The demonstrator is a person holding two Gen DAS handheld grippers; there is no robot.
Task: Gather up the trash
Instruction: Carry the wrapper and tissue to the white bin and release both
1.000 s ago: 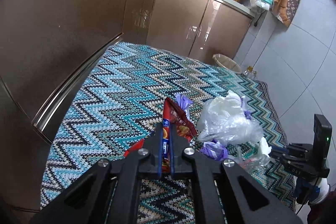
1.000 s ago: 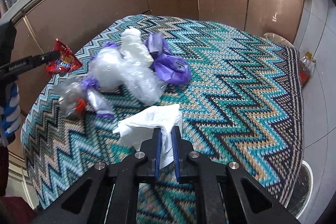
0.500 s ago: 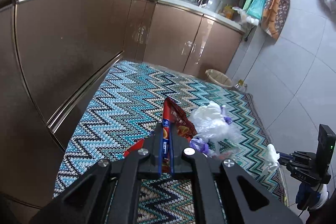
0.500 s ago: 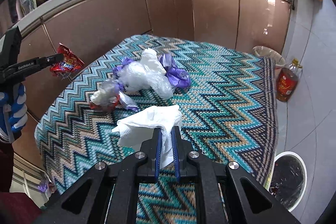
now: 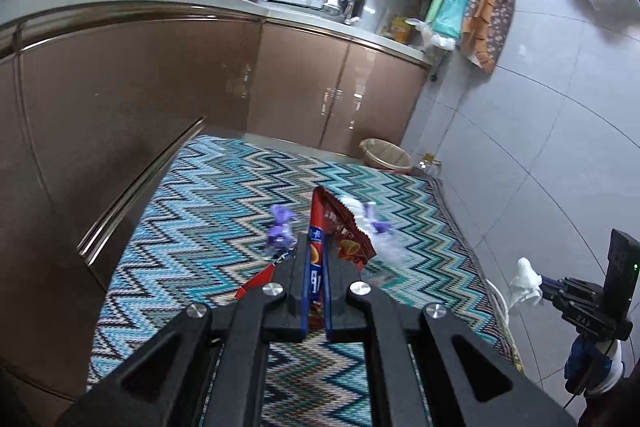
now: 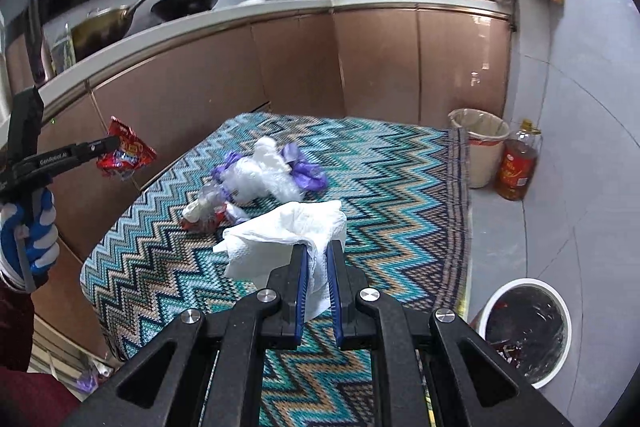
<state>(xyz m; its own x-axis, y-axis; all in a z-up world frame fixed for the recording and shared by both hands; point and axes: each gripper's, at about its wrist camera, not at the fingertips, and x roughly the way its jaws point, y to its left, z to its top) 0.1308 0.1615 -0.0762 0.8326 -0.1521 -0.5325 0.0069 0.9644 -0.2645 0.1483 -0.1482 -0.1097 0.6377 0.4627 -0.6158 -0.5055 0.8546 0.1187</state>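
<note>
- Left tool clamped on red snack wrapper, held above zigzag rug;
- Right tool clamped on white paper towel; white bin on floor at lower right;
- Plastic bags lie on rug.

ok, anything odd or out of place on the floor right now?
Yes: loose trash sits mid-rug, a clump of clear and purple plastic bags plus a crumpled clear wrapper with red bits. The rest is already lifted: left gripper holds a red snack wrapper, right gripper a white tissue.
</note>
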